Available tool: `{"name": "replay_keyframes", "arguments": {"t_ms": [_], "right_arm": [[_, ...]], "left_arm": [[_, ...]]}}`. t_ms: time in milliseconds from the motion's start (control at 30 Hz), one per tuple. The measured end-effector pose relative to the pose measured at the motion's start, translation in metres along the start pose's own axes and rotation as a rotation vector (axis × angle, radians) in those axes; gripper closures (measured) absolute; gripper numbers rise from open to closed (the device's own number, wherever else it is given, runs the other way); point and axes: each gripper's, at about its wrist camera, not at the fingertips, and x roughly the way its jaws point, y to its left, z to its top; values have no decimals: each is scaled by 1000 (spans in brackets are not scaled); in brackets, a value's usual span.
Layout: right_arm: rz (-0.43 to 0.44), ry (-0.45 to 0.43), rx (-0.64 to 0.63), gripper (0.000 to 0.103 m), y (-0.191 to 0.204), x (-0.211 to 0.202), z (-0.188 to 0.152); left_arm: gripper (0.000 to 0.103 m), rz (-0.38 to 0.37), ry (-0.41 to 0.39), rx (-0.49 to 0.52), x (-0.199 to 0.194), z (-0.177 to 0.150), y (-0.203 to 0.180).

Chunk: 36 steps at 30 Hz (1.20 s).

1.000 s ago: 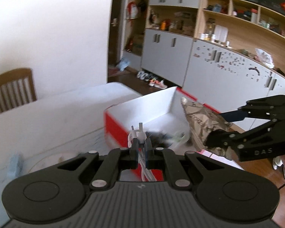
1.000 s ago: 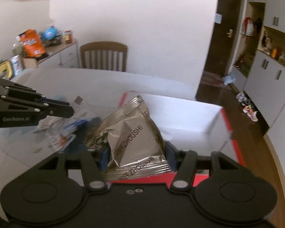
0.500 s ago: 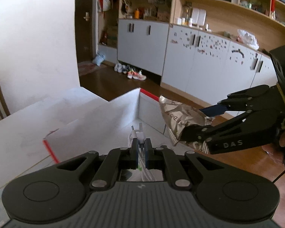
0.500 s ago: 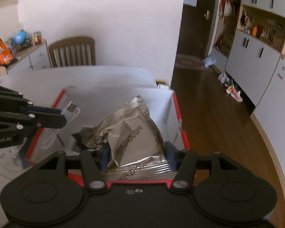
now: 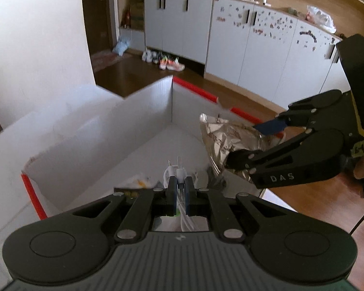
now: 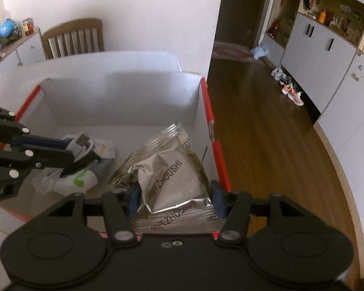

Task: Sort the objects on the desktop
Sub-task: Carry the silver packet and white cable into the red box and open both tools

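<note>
The right gripper (image 6: pixel 173 197) is clenched on a silver foil snack packet (image 6: pixel 168 169), its blue pads pressing the packet's lower sides just above the bottom crimp. The packet's long axis runs forward along the fingers, with its top seal pointing away toward the far wall of the box. It hangs over the near right corner of the white cardboard box (image 6: pixel 123 97), just inside the red-edged right wall. Seen from the left wrist camera, the same packet (image 5: pixel 227 143) juts out of the right gripper (image 5: pixel 248 143) above the box's right side, clear of the floor of the box.

The left gripper (image 5: pixel 179 191) is pinched tight on a white USB cable (image 5: pixel 178 172). Its plug pokes forward past the fingertips and the cord loops back under the fingers. From the right wrist camera, that gripper (image 6: pixel 83 149) sits over the left part of the box, with the cable plug (image 6: pixel 81 141) showing at its tip.

Below it, on the box floor, lie a white tube with a green mark (image 6: pixel 76 181) and some crumpled clear wrapping (image 6: pixel 103 146).

The relation that matters is vertical: each held item already sits inside the box's outline, so release should drop it in. The packet is the closer call, as it lies near the right wall.
</note>
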Motion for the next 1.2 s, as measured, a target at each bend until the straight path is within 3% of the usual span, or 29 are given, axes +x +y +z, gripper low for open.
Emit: {"name": "replay_keyframes", "arguments": {"t_ms": [400, 667, 867, 1200], "right_arm": [[26, 80, -80, 45, 26, 26, 4], [38, 121, -28, 45, 28, 39, 2], [35, 118, -9, 41, 27, 38, 1], [45, 80, 24, 34, 35, 19, 5]], "left_arm": [[98, -20, 133, 23, 16, -18, 8], [98, -48, 170, -64, 16, -24, 26], [98, -58, 198, -108, 21, -26, 40], [98, -12, 218, -121, 22, -29, 50]]}}
